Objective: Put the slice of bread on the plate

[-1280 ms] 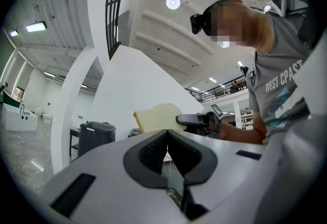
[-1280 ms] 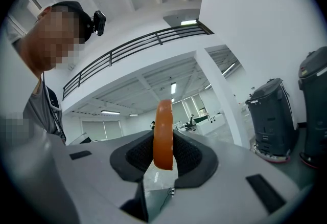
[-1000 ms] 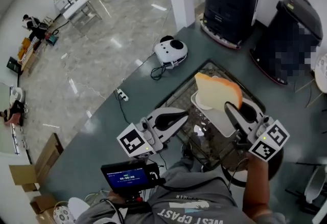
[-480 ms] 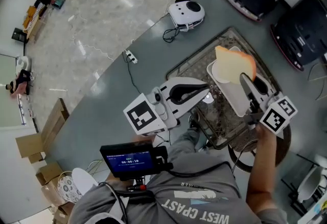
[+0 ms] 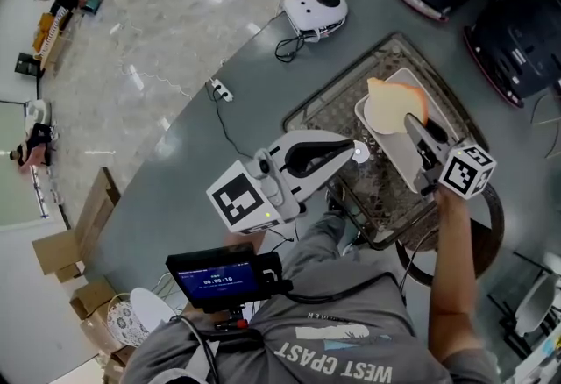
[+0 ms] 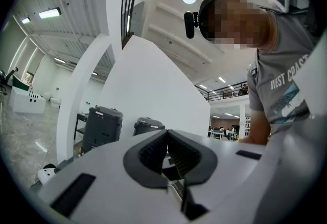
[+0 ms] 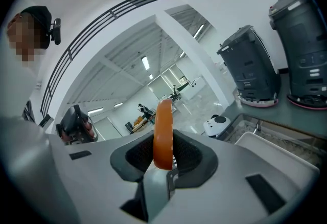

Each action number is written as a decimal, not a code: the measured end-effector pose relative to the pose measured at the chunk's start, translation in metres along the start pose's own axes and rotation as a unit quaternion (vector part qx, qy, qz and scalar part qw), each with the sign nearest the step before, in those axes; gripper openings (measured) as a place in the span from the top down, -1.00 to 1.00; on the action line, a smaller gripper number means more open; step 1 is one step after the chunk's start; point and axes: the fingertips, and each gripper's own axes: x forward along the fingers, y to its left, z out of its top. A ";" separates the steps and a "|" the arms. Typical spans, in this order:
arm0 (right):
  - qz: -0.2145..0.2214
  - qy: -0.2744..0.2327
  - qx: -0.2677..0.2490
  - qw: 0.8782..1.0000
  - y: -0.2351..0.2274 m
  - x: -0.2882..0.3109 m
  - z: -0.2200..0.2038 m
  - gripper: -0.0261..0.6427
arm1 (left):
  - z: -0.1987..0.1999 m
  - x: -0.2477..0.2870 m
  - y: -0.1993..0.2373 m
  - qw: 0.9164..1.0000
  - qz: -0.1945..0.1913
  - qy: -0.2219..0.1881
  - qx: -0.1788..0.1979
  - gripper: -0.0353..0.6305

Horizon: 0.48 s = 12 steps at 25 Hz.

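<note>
The slice of bread, pale with an orange-brown crust, hangs on edge just over the far end of the white plate. My right gripper is shut on its lower edge. In the right gripper view the crust stands upright between the dark pads, with the plate low at the right. My left gripper hovers left of the plate, above the table. Its jaws are shut, with nothing between them.
The plate lies on a small table with a patterned top and a metal rim. Dark bins stand behind it. A white round device with a cable and a power strip lie on the grey floor. Cardboard boxes sit at left.
My right gripper has sunk with the bread from well above the table to just over the plate. My left gripper has drifted slightly and stays shut.
</note>
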 end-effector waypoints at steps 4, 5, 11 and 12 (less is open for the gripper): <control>-0.011 0.008 0.022 1.000 -0.021 0.012 -0.013 0.65 | -0.006 -0.003 0.005 1.000 0.000 0.004 -0.010 0.87; -0.013 0.009 0.030 0.999 -0.025 0.015 -0.017 0.65 | -0.007 -0.005 0.006 1.000 0.000 0.004 -0.011 0.87; -0.030 0.025 0.063 0.997 -0.052 0.032 -0.041 0.65 | -0.013 -0.010 0.012 1.000 0.001 0.007 -0.018 0.87; -0.034 0.028 0.069 0.997 -0.058 0.034 -0.045 0.65 | -0.014 -0.010 0.013 1.000 0.001 0.007 -0.019 0.87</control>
